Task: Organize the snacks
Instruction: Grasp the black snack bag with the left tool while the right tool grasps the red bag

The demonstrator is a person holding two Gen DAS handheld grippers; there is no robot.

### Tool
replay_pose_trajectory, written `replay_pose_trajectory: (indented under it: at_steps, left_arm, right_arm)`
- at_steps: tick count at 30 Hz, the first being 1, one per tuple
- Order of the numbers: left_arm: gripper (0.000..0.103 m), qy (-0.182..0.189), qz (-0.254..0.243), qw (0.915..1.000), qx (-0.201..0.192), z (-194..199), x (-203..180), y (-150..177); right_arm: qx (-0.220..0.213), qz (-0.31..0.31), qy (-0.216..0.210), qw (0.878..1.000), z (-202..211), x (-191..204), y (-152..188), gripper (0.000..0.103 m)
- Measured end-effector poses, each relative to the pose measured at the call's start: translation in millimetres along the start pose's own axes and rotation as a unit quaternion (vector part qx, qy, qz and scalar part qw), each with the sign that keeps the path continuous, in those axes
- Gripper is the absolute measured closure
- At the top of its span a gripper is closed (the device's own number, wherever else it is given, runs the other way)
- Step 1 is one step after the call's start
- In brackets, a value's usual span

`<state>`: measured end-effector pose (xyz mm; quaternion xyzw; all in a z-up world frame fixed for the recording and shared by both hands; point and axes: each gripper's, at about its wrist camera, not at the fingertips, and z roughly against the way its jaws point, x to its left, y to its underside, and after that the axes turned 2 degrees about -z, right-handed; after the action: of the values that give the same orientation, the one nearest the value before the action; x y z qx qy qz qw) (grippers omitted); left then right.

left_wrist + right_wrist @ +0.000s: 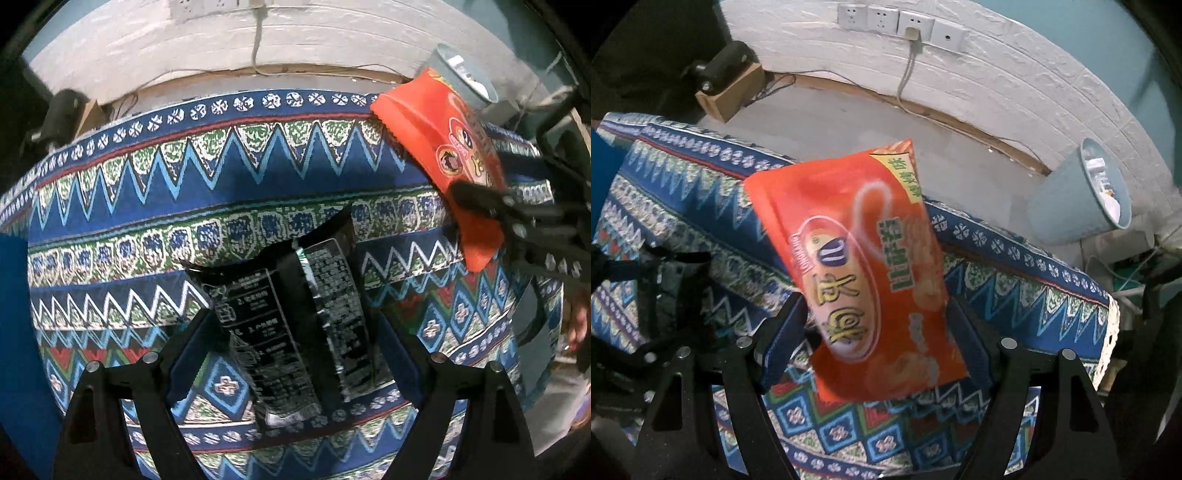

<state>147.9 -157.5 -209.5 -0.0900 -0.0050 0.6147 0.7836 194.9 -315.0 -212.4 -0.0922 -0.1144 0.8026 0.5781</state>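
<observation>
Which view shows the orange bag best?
The right wrist view: the orange bag fills the centre, front print visible, held in the right gripper. The left wrist view catches it only sideways at the right edge.

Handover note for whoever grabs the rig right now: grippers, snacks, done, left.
Left gripper: shut on the black snack packet, held above the patterned tablecloth.
Right gripper: shut on the orange snack bag, lifted off the cloth.
Pale blue bin stands on the floor past the table's far edge.
Done: both snacks picked up.
Left: set both down wherever they are to go; no snack container is in view.
</observation>
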Motion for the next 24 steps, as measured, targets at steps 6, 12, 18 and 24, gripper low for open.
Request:
replay_pose_trajectory:
  at_steps: [6,12,18,24]
  left_arm:
    - [0.039,-0.005,-0.018,0.9996,-0.023,9,10,4]
    - [0.041,-0.002,-0.019,0.9994,-0.030,12,20,8]
    - [0.041,-0.018,-0.035,0.9984,-0.040,22,26,19]
    - [0.041,-0.031,-0.040,0.9970,-0.057,35,32,28]
  right_arm:
    - [-0.001,-0.015,-0.013,1.000,-9,-3,-4,0.025]
    - [0.009,-0.002,0.002,1.000,-18,11,1,0.028]
    - [0.000,-0.007,0.001,1.000,-8,22,7,0.052]
    - [0.002,-0.004,-0.012,1.000,1,40,18,0.062]
